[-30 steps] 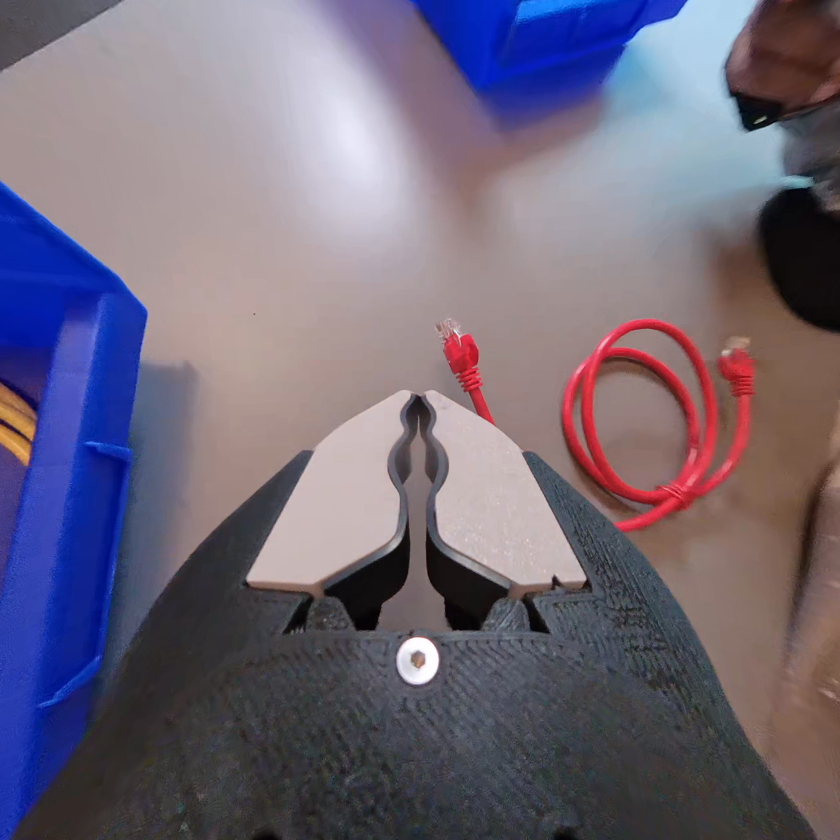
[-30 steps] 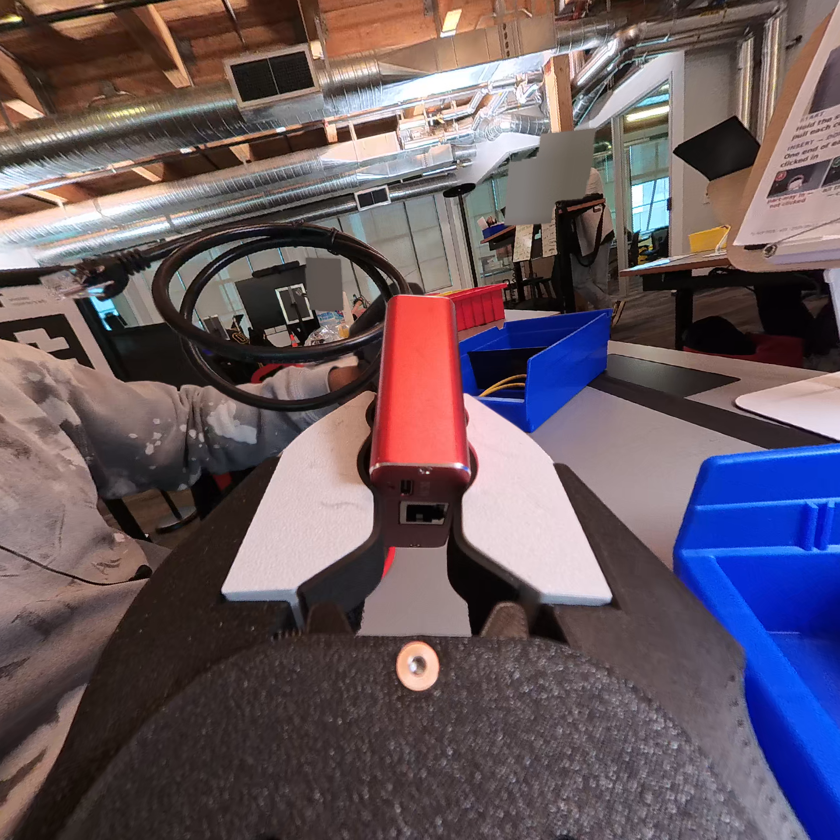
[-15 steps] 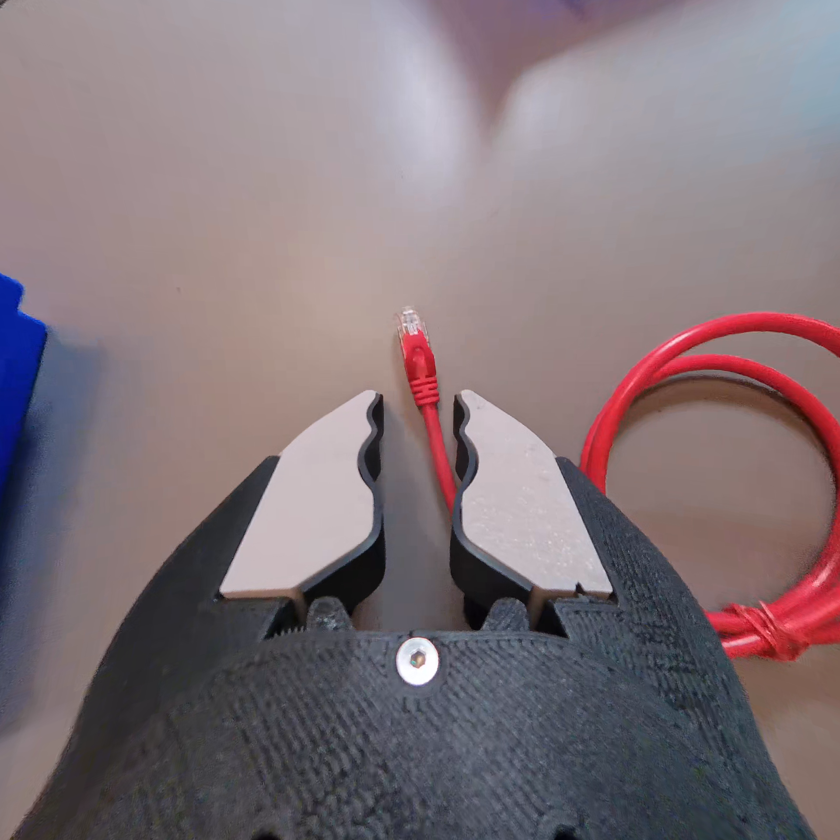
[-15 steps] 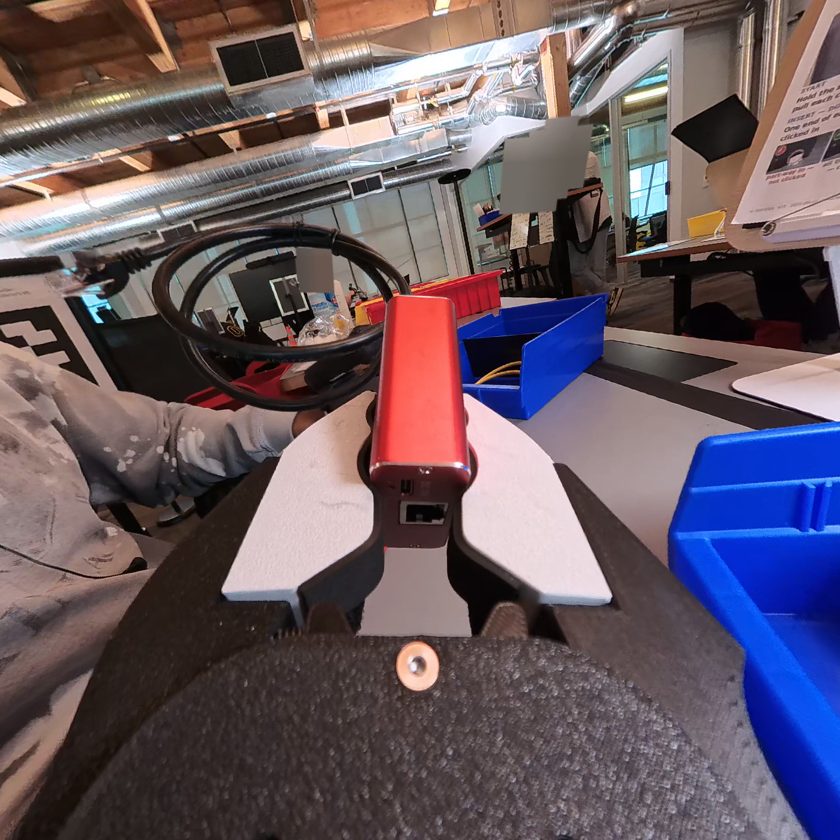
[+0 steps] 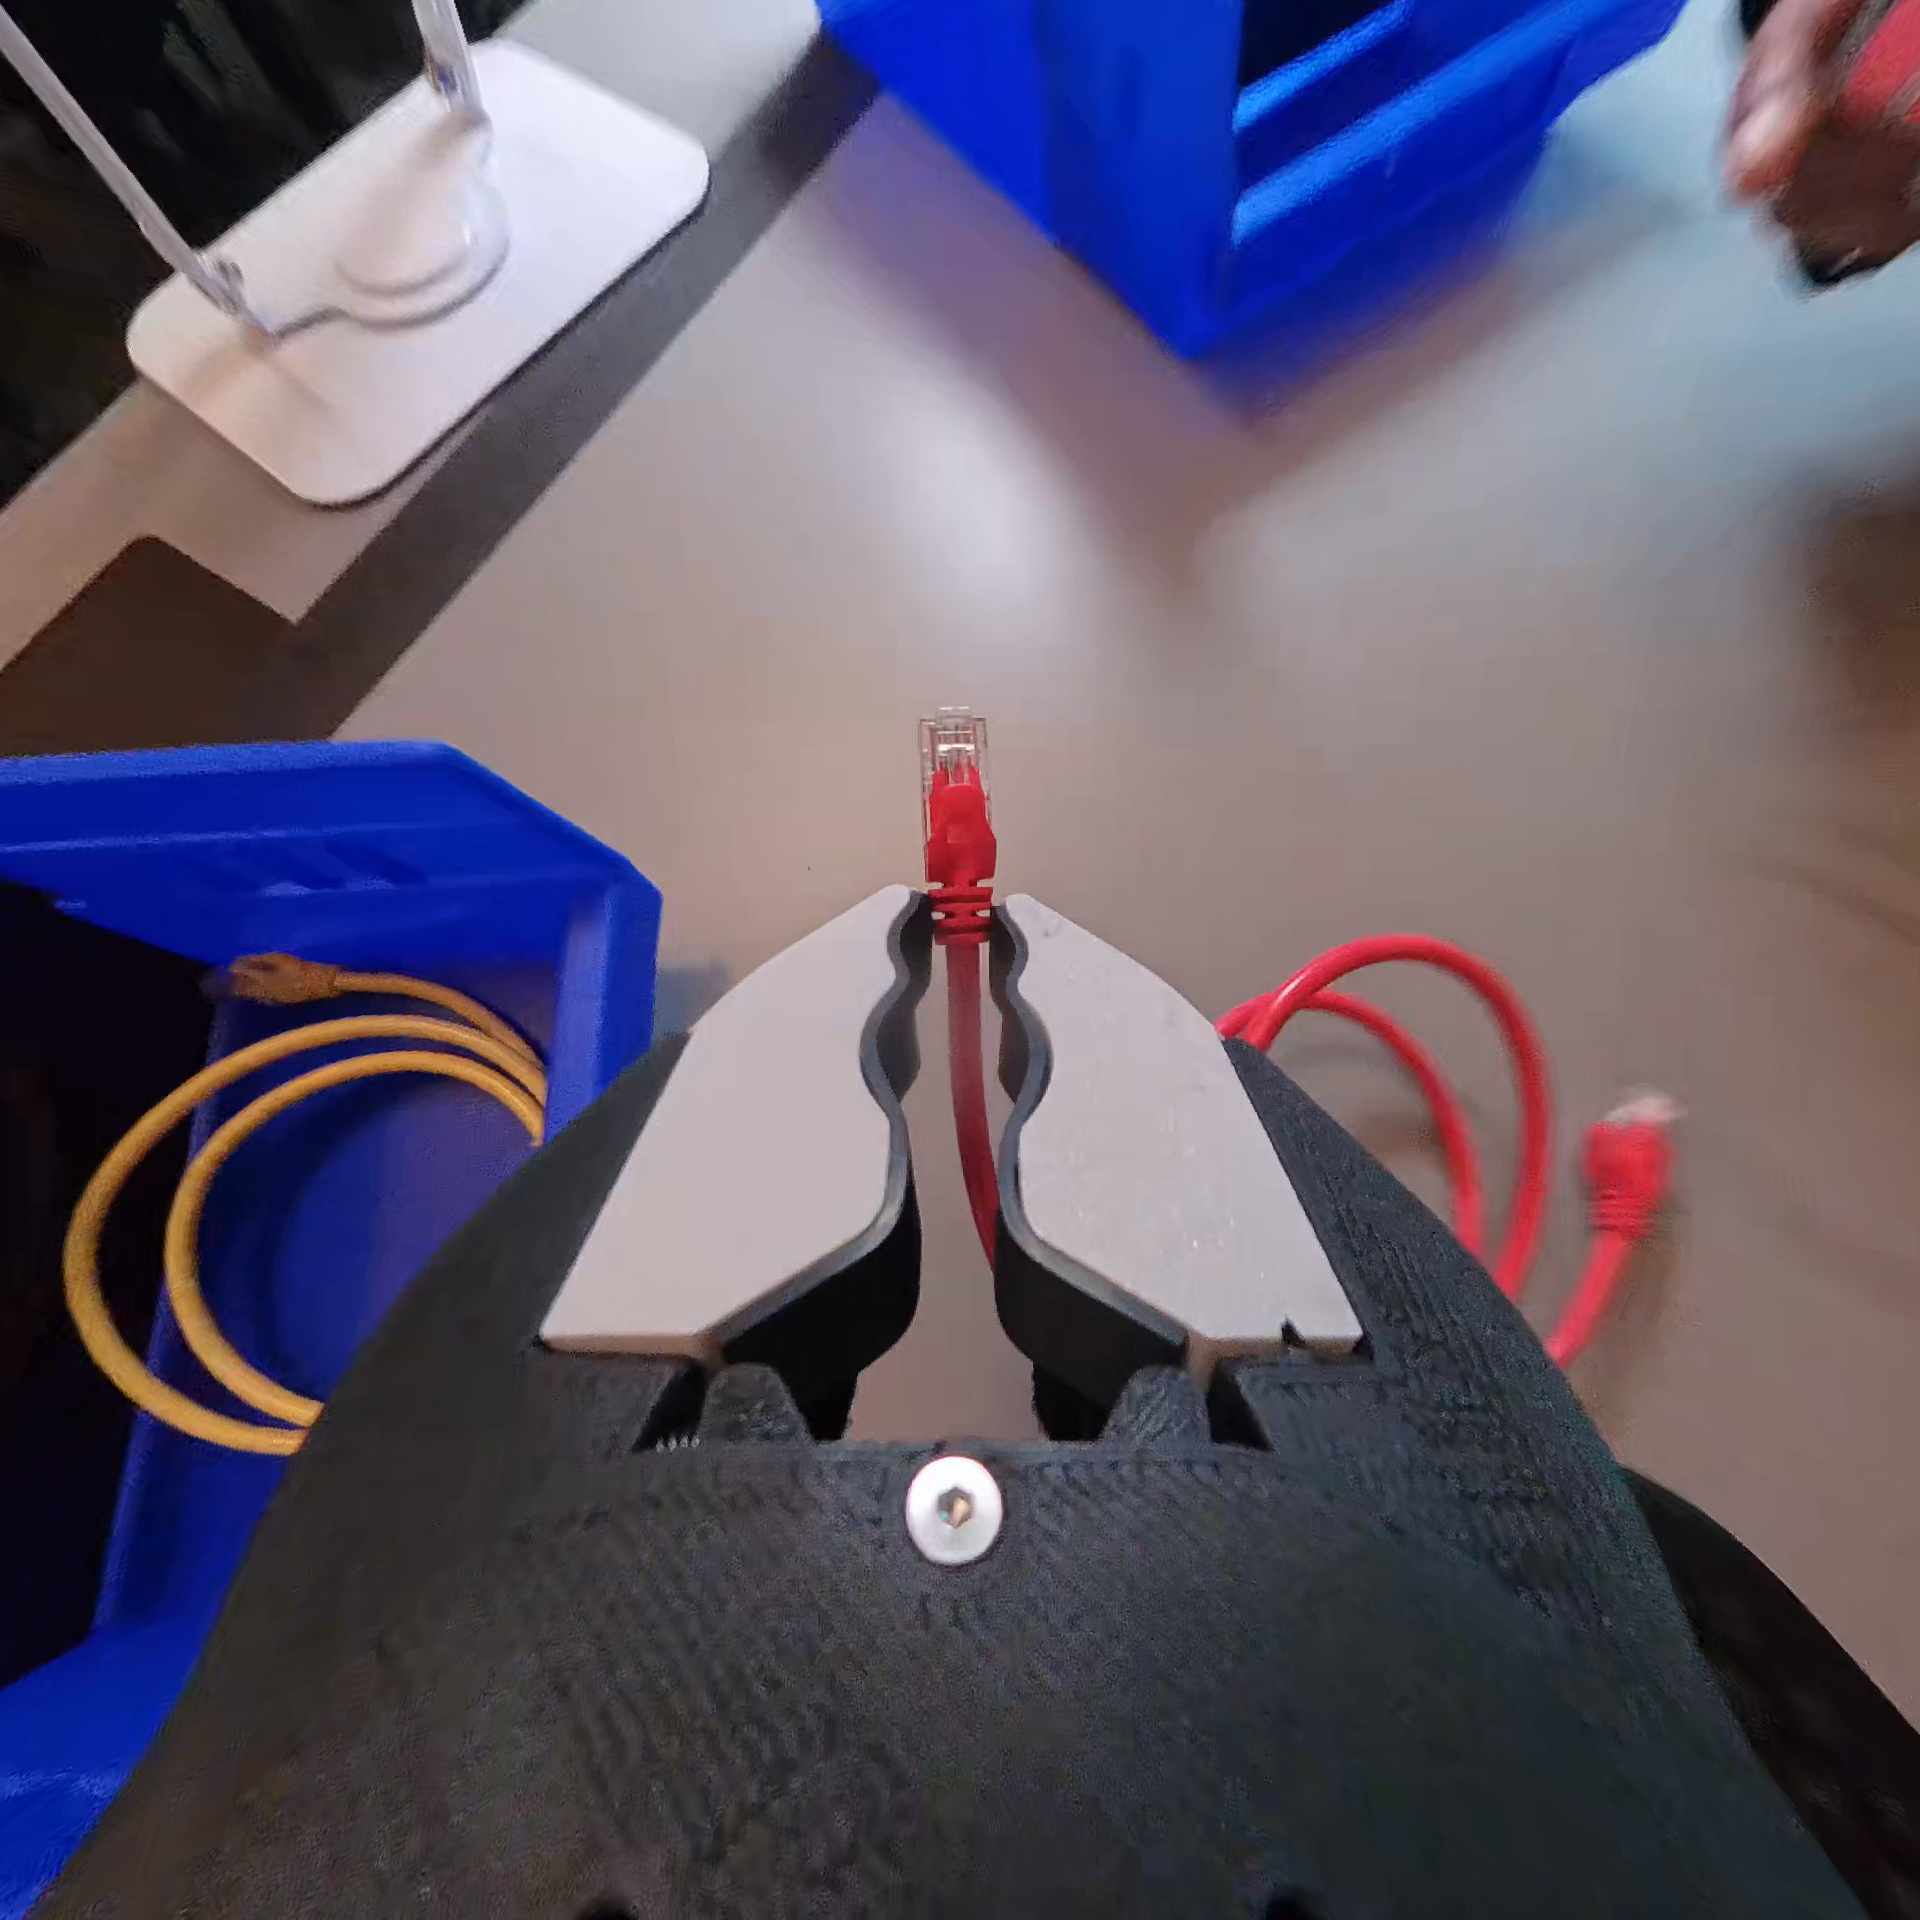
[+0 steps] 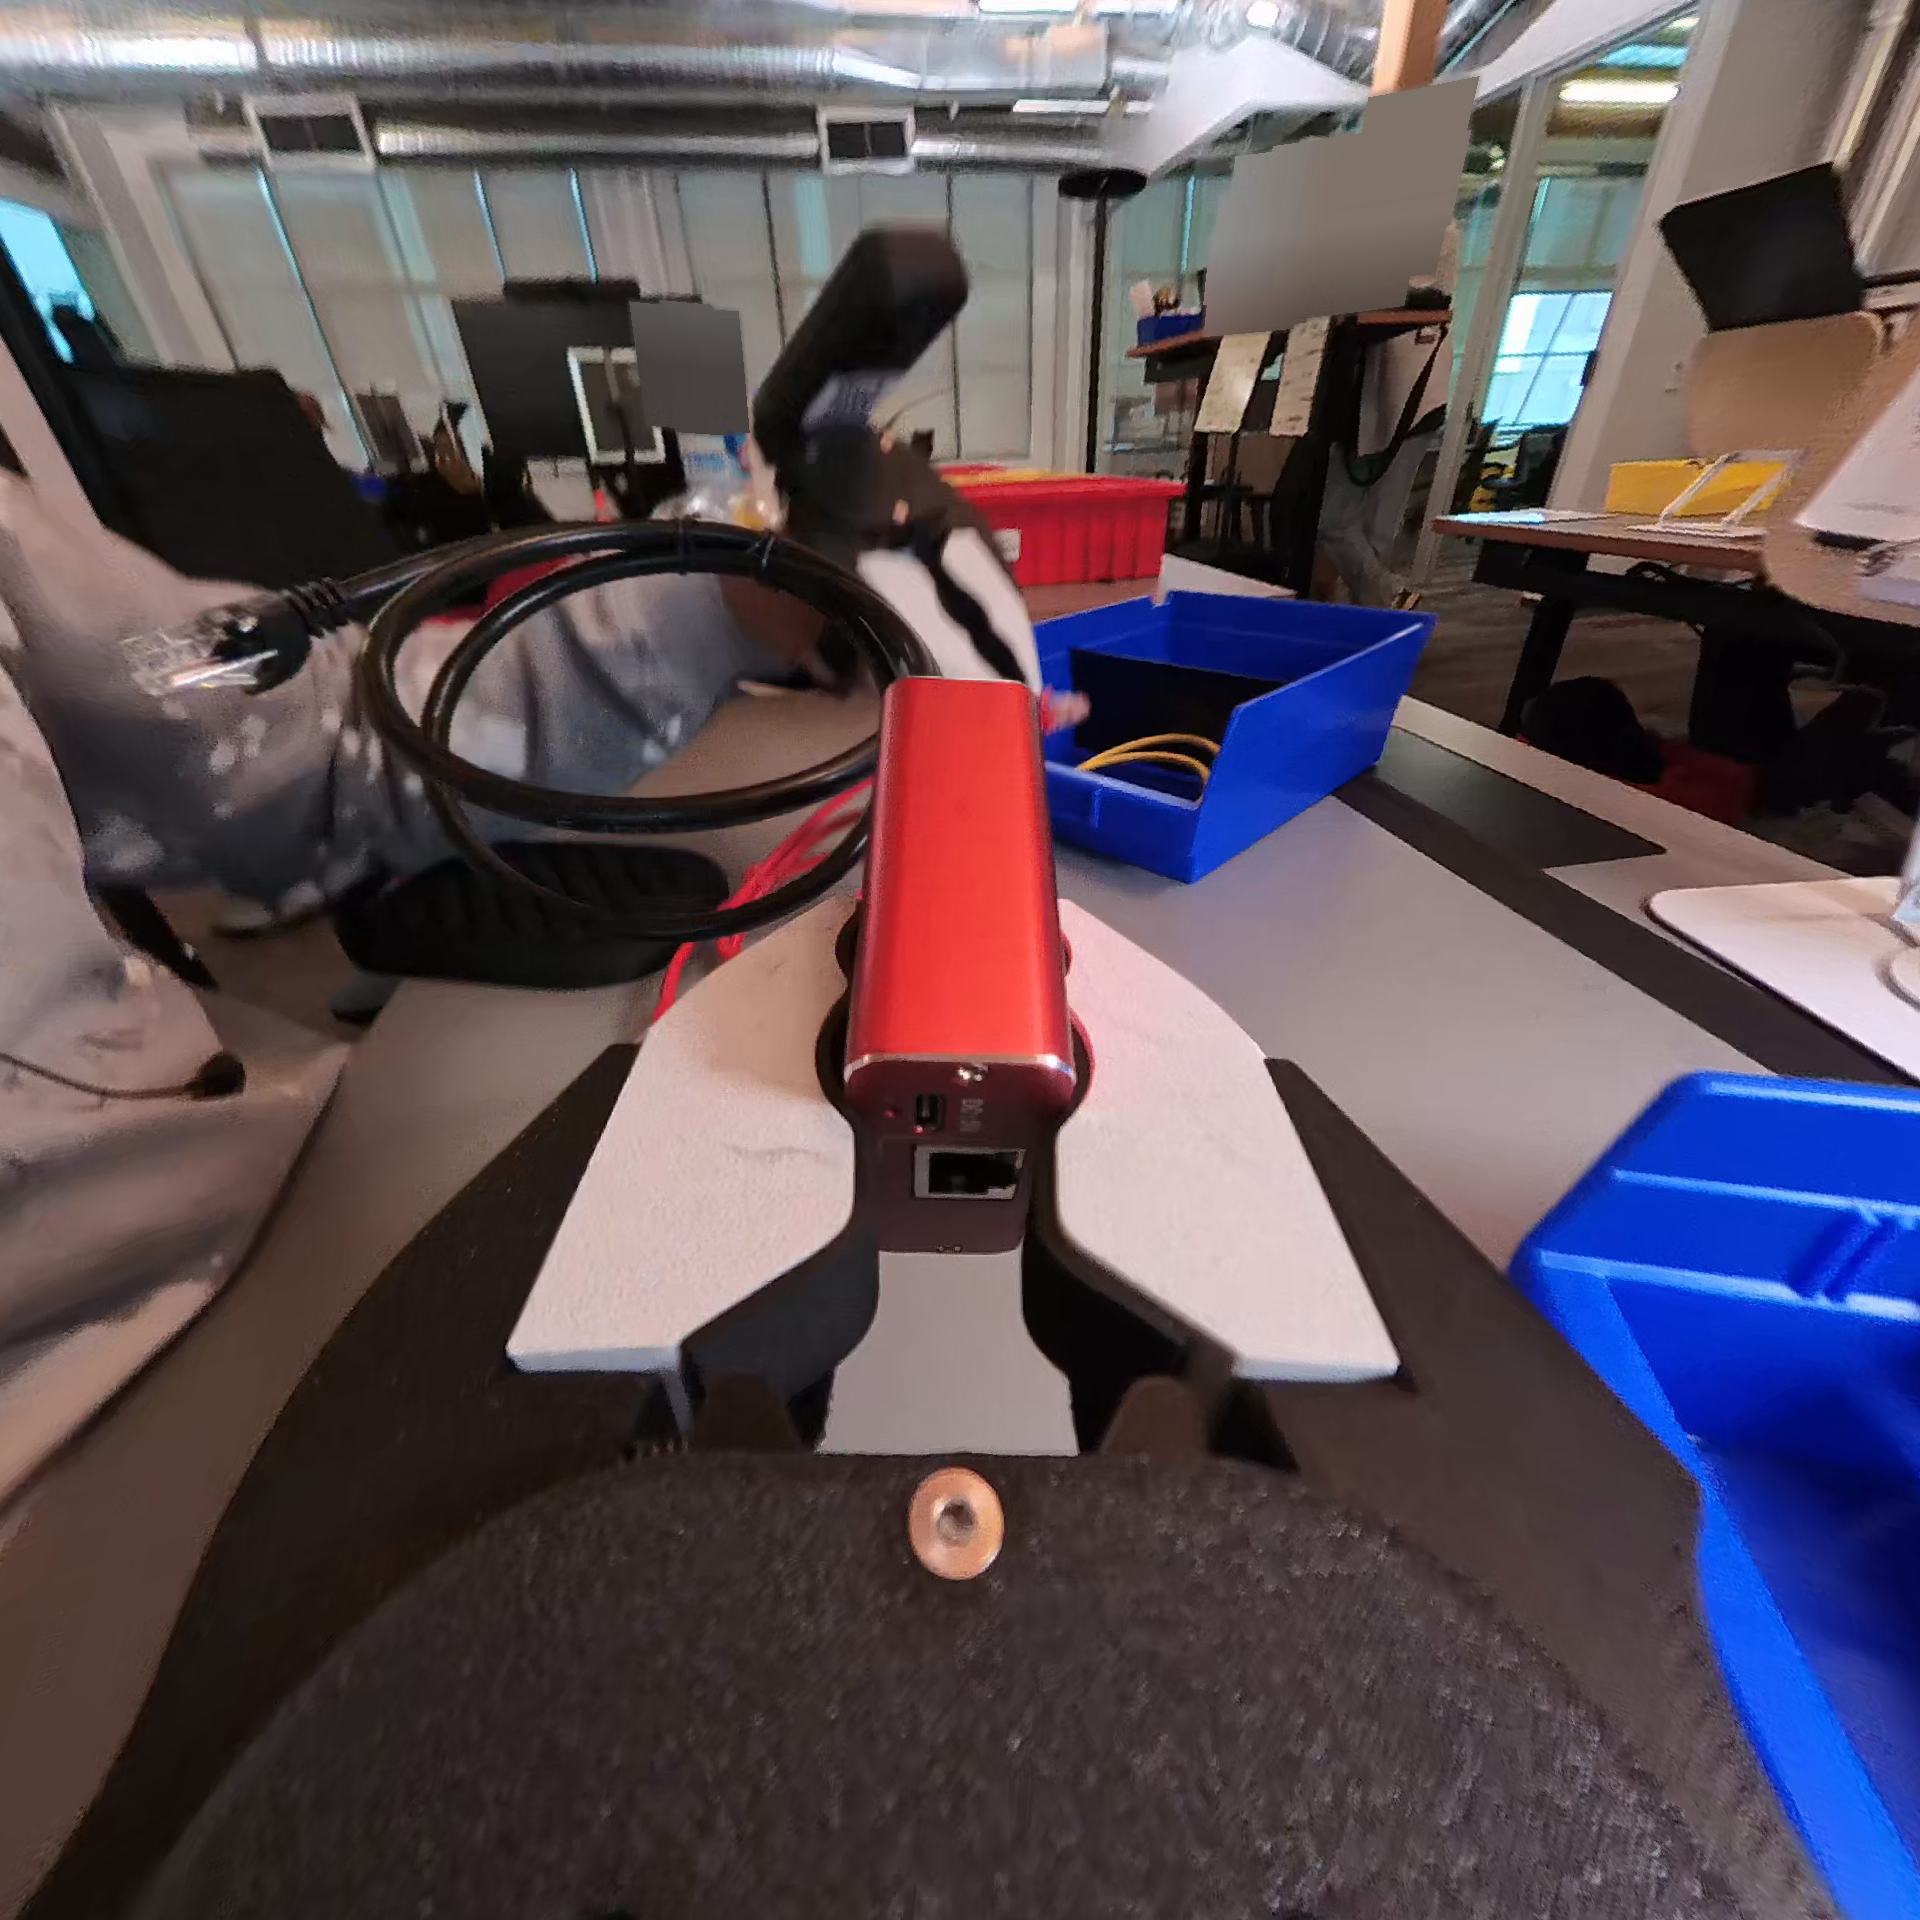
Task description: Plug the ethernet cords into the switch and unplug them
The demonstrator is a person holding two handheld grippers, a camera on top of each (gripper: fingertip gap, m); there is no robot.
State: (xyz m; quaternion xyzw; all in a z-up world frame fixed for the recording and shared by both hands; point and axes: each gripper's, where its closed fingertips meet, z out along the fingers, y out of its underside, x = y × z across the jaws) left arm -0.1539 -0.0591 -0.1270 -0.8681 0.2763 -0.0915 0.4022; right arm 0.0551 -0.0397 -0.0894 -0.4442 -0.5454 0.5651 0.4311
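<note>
Pinching the red ethernet cord (image 5: pixel 961 1081) just behind its plug in my left gripper (image 5: pixel 954 906), my right gripper (image 6: pixel 956 940) clamped on the red switch (image 6: pixel 958 894), black cord (image 6: pixel 623 717) looped beyond its tips.

A blue bin (image 5: pixel 343 831) sits on the grey counter (image 5: pixel 935 468); another blue bin (image 5: pixel 1247 156) stands well beyond it, and a white stand base (image 5: pixel 416 270) lies left of that one. A red crate (image 6: pixel 1070 520) shows far behind the counter.

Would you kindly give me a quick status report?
Left gripper shut on red cord. Right gripper shut on red switch. Black cord already attached.
</note>
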